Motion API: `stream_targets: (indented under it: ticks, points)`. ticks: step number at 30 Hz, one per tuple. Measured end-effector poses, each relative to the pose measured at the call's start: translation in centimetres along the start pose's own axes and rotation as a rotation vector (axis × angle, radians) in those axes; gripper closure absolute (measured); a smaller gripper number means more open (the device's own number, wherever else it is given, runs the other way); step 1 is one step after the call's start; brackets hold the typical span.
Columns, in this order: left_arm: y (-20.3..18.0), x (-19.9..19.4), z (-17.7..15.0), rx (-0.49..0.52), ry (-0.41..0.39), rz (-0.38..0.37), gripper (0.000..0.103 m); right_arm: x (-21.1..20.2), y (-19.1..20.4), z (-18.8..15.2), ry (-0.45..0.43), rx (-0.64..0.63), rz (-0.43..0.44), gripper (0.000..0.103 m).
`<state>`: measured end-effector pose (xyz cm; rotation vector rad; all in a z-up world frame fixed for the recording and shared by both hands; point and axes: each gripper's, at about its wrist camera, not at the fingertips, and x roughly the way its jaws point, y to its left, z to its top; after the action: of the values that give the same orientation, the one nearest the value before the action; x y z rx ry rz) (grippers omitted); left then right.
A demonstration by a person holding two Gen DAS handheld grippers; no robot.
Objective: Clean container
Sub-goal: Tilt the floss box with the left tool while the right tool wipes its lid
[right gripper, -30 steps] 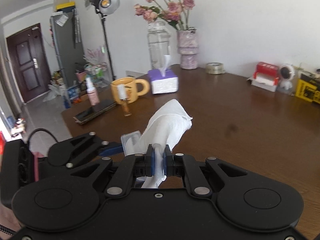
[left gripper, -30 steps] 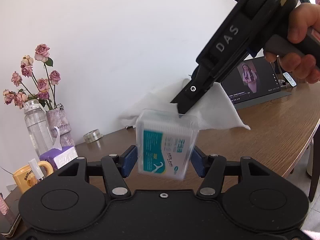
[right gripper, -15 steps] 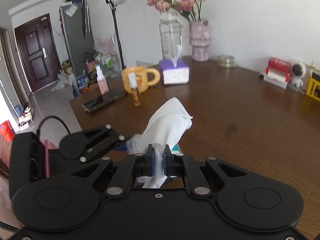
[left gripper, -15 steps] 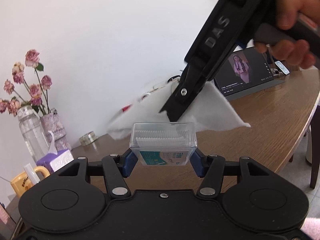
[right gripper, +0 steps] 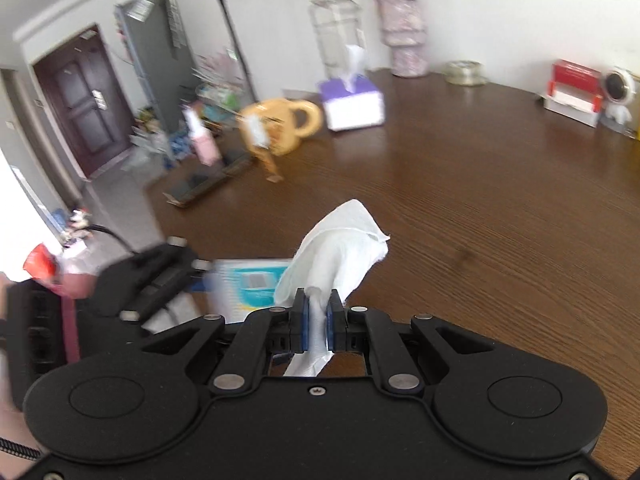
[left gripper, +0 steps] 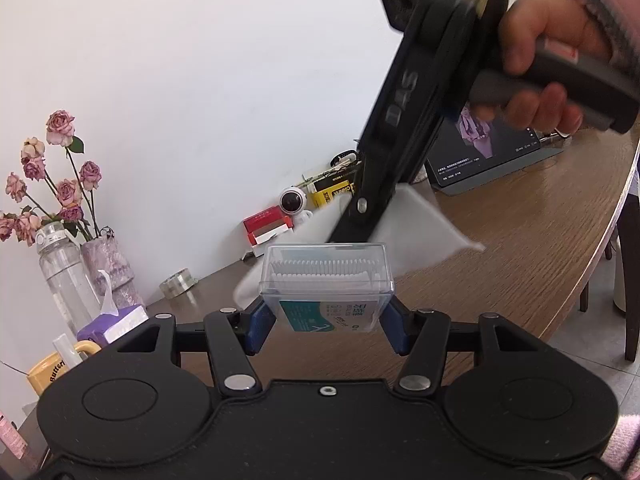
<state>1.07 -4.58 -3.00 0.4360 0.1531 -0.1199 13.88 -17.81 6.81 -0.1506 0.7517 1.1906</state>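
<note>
White raised letters "DAS" run along the black body of the right tongs (left gripper: 352, 236), seen in the left wrist view. The yellow mug (left gripper: 54, 368) at the lower left carries dark lettering starting "Butter". Print on the clear container's (left gripper: 326, 276) teal label is too small to read.

Container (left gripper: 326, 284) clamped between left gripper (left gripper: 326, 320) fingers; wipe (right gripper: 338, 248) pinched between right gripper (right gripper: 318, 322) fingers, just beyond the container's far edge.

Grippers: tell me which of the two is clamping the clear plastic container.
The left gripper is, its blue pads pressed against both sides of the clear floss-pick container. The right gripper instead pinches a white wipe.
</note>
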Motion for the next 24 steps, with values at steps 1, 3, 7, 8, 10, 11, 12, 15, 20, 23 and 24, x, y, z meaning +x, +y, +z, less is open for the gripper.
stream_targets:
  ticks: [1,3,7,8,10,11,12,15,20,23,24]
  points:
    - [0.0,0.1,0.0,-0.003,-0.001,-0.002,0.047,-0.4,0.3,0.1,-0.006,-0.007,0.013,0.094]
    - [0.0,0.1,0.0,-0.005,-0.005,-0.009,0.047,-1.0,0.8,0.1,-0.015,-0.018,0.032,0.094]
    - [-0.4,0.0,0.3,-0.001,-0.021,-0.027,0.047,-1.3,0.8,0.6,-0.026,-0.015,0.039,0.094]
    - [-0.5,-0.1,0.3,0.002,-0.025,-0.031,0.047,-1.1,0.6,0.7,-0.028,-0.009,0.034,0.094]
    - [-0.8,-0.3,0.5,0.011,-0.035,-0.028,0.047,-0.6,-0.2,0.8,-0.03,0.015,0.021,0.094]
    - [-0.9,-0.4,0.6,0.014,-0.036,-0.026,0.047,-0.3,-0.6,0.9,-0.03,0.027,0.013,0.094]
    - [-0.9,-0.5,0.7,0.012,-0.038,-0.026,0.047,0.0,-1.1,0.8,-0.029,0.04,0.002,0.094]
    - [-0.7,-0.6,0.8,0.007,-0.043,-0.02,0.047,0.9,-2.5,0.5,-0.019,0.085,-0.031,0.094]
    - [-0.4,-0.4,0.9,-0.007,-0.039,-0.005,0.047,1.3,-4.0,-0.8,-0.001,0.14,-0.07,0.094]
    - [-0.1,-0.2,0.8,-0.021,-0.031,-0.007,0.047,0.4,-3.6,-1.6,-0.024,0.14,-0.081,0.094]
    - [-0.1,-0.1,0.7,-0.021,-0.028,-0.008,0.047,0.0,-3.3,-1.8,-0.032,0.134,-0.078,0.094]
